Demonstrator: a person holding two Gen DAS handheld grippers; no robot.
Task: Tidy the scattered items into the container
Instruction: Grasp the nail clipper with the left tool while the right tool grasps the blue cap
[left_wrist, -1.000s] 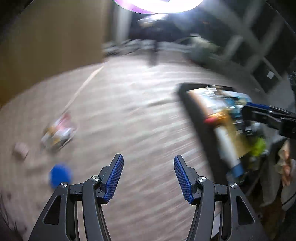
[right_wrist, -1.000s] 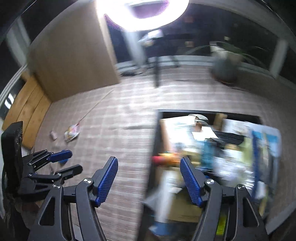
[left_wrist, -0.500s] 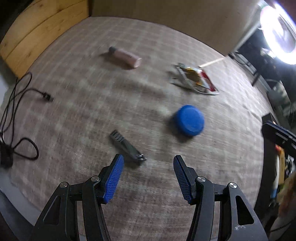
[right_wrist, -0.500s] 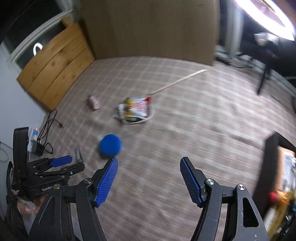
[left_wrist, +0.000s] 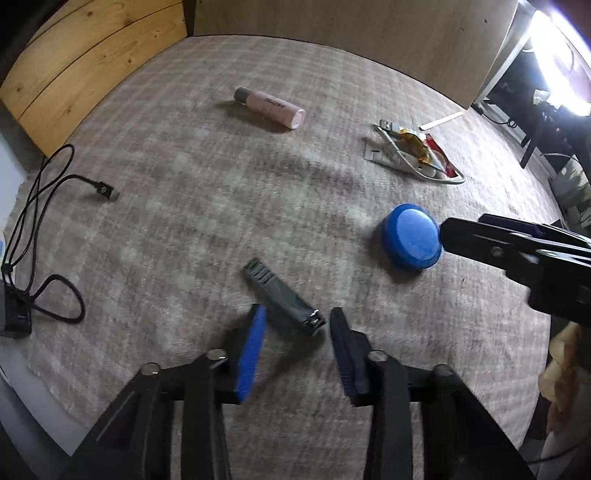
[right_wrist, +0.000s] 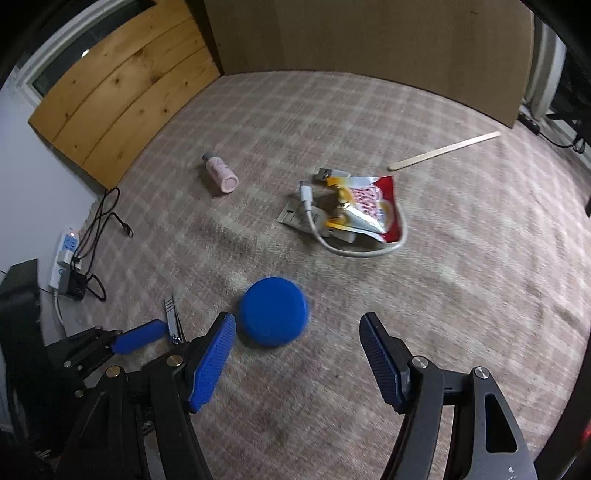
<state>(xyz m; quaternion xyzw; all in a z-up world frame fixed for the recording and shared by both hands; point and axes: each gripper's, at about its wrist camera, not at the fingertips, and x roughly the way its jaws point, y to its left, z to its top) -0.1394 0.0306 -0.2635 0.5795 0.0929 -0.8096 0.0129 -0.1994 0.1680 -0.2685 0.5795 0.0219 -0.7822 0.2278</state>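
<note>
A dark nail clipper (left_wrist: 282, 297) lies on the checked carpet, its near end between the open fingers of my left gripper (left_wrist: 297, 325); it also shows in the right wrist view (right_wrist: 173, 322). A round blue lid (right_wrist: 273, 311) lies just ahead of my open right gripper (right_wrist: 297, 328), nearer its left finger; the left wrist view shows the lid (left_wrist: 410, 236) too. A pink bottle (left_wrist: 271, 108) lies further off. A snack packet with a white USB cable (right_wrist: 354, 216) lies beyond the lid. The container is out of view.
A wooden stick (right_wrist: 445, 150) lies at the far right. A black cable (left_wrist: 40, 221) and a power strip (right_wrist: 65, 254) sit at the carpet's left edge. Wooden panels (right_wrist: 122, 88) stand behind the carpet.
Both grippers swung left, away from the black container, and dropped toward the carpet. The left gripper now straddles the nail clipper's end; the right one has come up to the blue lid.
</note>
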